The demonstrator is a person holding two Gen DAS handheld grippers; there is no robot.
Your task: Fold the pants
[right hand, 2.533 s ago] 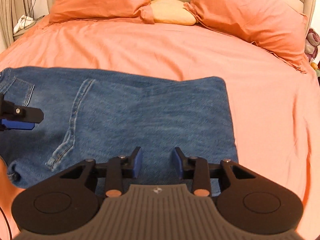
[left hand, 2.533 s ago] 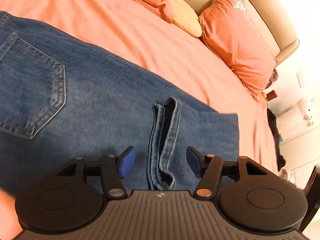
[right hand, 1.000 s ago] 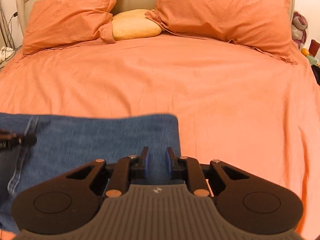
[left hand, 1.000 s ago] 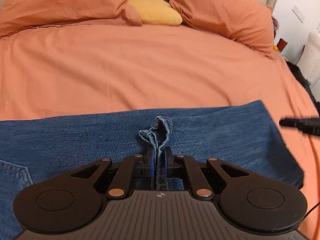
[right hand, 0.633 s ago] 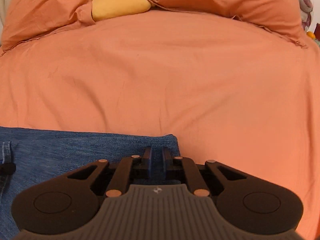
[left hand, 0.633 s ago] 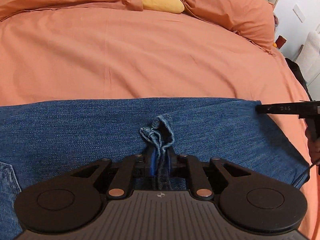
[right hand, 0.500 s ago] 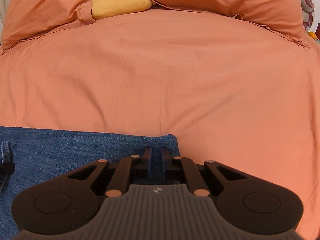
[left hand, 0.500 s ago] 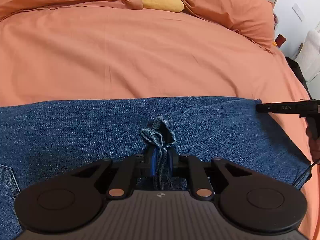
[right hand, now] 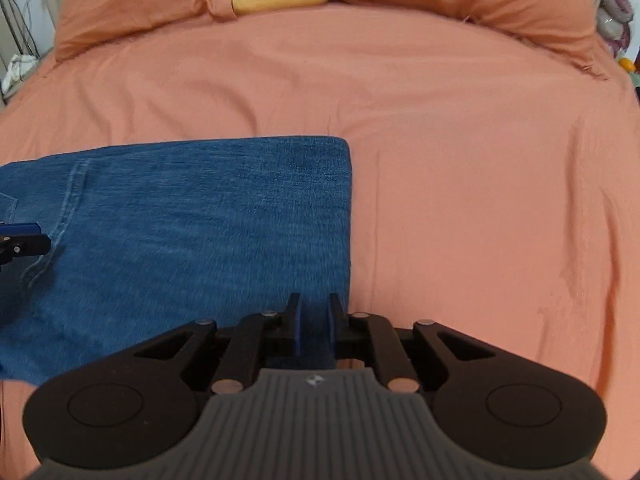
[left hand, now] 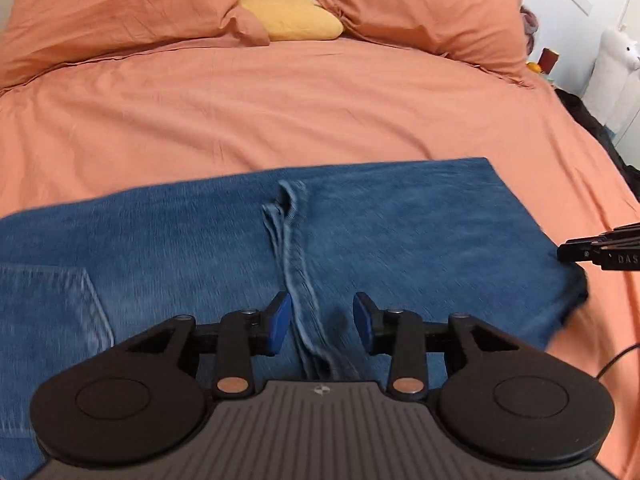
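Beyond the jeans (left hand: 400,232) the orange bed (left hand: 320,112) lies bare up to the pillows (left hand: 420,8) at the headboard, and bare again to their right. The raised hem ridge (left hand: 292,240) stands between the left gripper (left hand: 322,324) fingers.

Left gripper (left hand: 322,322) jaws spread wide, low, level. Right gripper (right hand: 313,322) jaws narrowly parted, seemingly gripping nothing.

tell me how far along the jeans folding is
Done: the blue denim jeans lie doubled on the orange bedsheet, hem strip on top. In hand: nothing; the left gripper is open over the hem, and the right gripper is slightly open at the fold corner. Left: probably another fold.
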